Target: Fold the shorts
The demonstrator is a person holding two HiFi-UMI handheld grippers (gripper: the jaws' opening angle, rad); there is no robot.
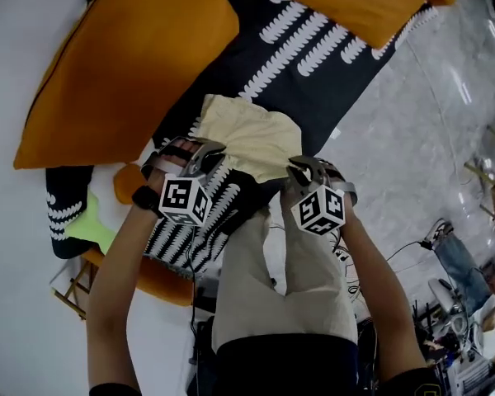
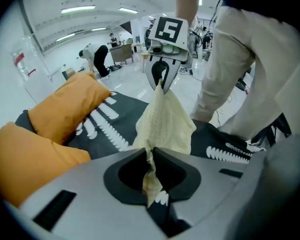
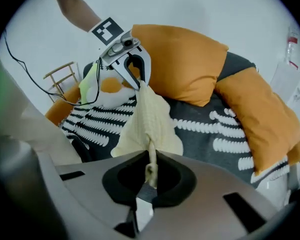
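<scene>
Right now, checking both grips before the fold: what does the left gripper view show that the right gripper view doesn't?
Only the left gripper view: the left gripper close up, jaws shut on the shorts, and the person's beige trousers.
Only the right gripper view: the right gripper close up, jaws shut on the shorts, and a striped cloth.
Both: the shorts hanging between the two grippers, orange pillows and the dark patterned blanket.
</scene>
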